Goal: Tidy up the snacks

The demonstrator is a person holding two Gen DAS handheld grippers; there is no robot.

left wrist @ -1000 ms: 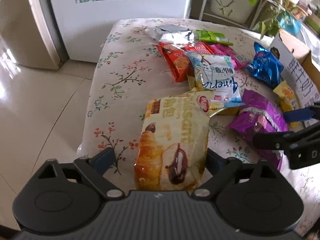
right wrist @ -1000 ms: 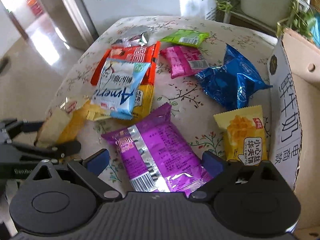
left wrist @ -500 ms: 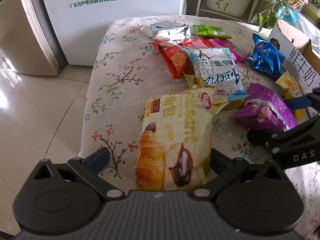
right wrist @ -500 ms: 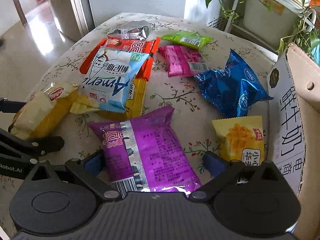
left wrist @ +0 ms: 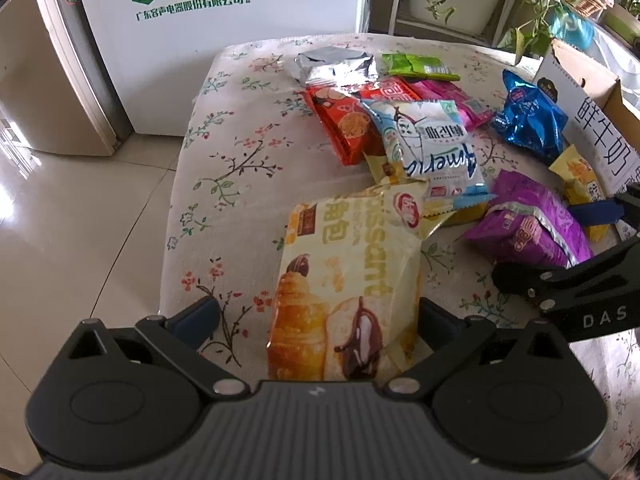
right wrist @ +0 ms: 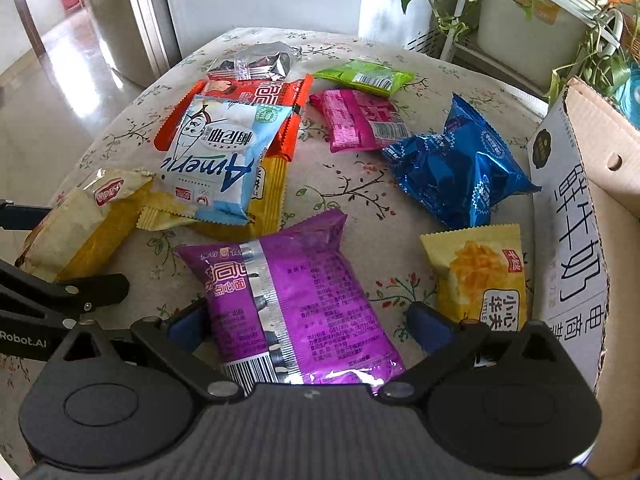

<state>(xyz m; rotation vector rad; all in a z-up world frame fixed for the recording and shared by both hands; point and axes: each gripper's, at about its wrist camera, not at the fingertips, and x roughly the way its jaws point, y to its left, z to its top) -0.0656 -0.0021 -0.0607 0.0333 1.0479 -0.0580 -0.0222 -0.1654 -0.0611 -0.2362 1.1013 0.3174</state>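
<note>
Floral cloth [left wrist: 240, 184] covers the table where I work, snacks scattered across it. Nearest, my left gripper [left wrist: 316, 320] stands spread wide around the croissant pack [left wrist: 352, 288], one blue pad against the pack's right edge and the other clear of it on the left. My right gripper [right wrist: 308, 324] is likewise spread around the purple packet [right wrist: 296, 300], which lies flat between the fingers; whether the pads touch it I cannot tell. Just right of that sits a yellow waffle pack [right wrist: 480, 272], beside the wall of a cardboard box [right wrist: 576, 220]. Farther out, a pale blue bag [right wrist: 220, 160] overlaps an orange-red pack [right wrist: 256, 92] and a yellow one, with a blue foil bag [right wrist: 456, 168] to the right. Beyond lie pink [right wrist: 360, 120], green [right wrist: 364, 76] and silver [right wrist: 256, 62] wrappers, near the table's far edge.
</note>
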